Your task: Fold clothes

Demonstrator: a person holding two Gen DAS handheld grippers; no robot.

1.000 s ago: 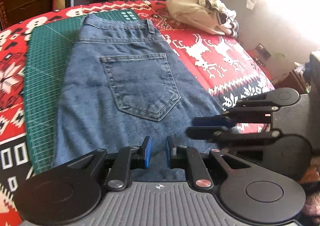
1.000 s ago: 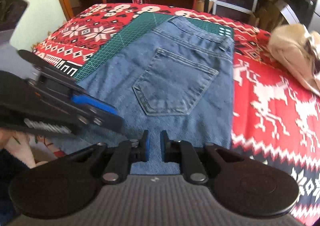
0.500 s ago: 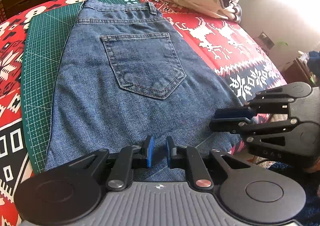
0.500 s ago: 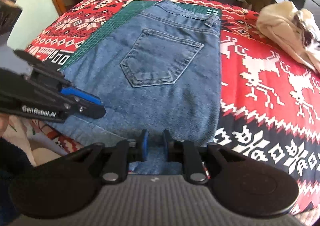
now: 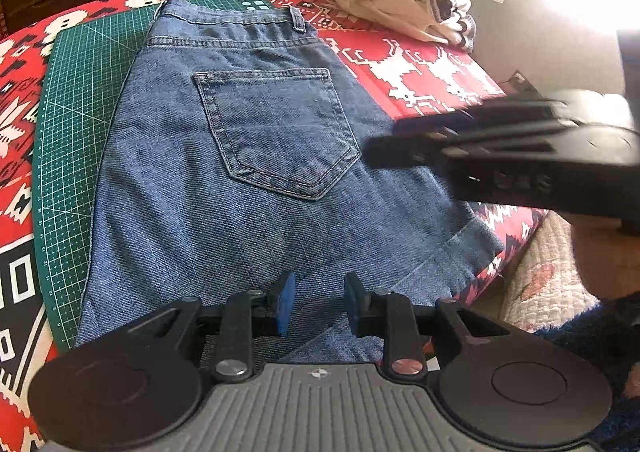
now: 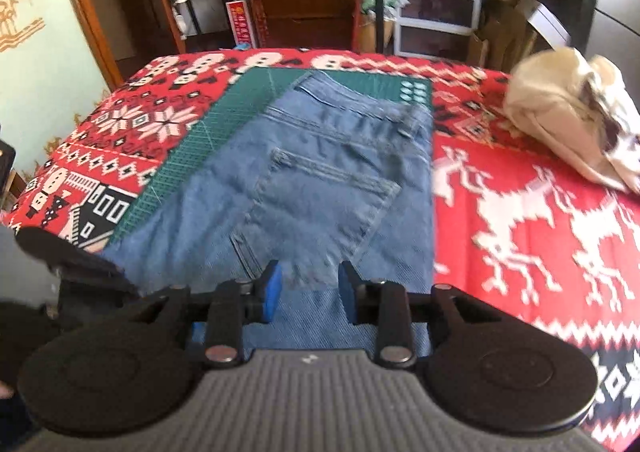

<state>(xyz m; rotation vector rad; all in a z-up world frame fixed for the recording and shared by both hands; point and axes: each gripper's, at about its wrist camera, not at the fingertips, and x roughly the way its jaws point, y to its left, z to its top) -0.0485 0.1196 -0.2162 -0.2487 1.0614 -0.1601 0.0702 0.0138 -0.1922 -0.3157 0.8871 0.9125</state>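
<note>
Blue jeans [image 5: 248, 180] lie folded and flat, back pocket up, partly on a green cutting mat [image 5: 80, 100] and partly on the red patterned cloth [image 5: 432, 68]. My left gripper [image 5: 318, 304] is open over the near hem, with denim showing in the gap. The right gripper [image 5: 386, 140] hovers blurred above the jeans' right edge. In the right wrist view the jeans [image 6: 320, 192] stretch away from my right gripper [image 6: 308, 294], which is open above the near hem. A black finger of the left gripper [image 6: 92, 264] shows at the left.
A cream garment pile [image 5: 392, 0] sits at the table's far right corner, also visible as the pile [image 6: 568, 124] in the right wrist view. A hand in a dark fuzzy sleeve [image 5: 600, 332] holds the right gripper. Shelves and drawers [image 6: 436, 8] stand beyond the far edge.
Both grippers' fingers have spread wider apart. The right gripper has risen and swung in over the jeans' right side. The jeans lie flat, unmoved.
</note>
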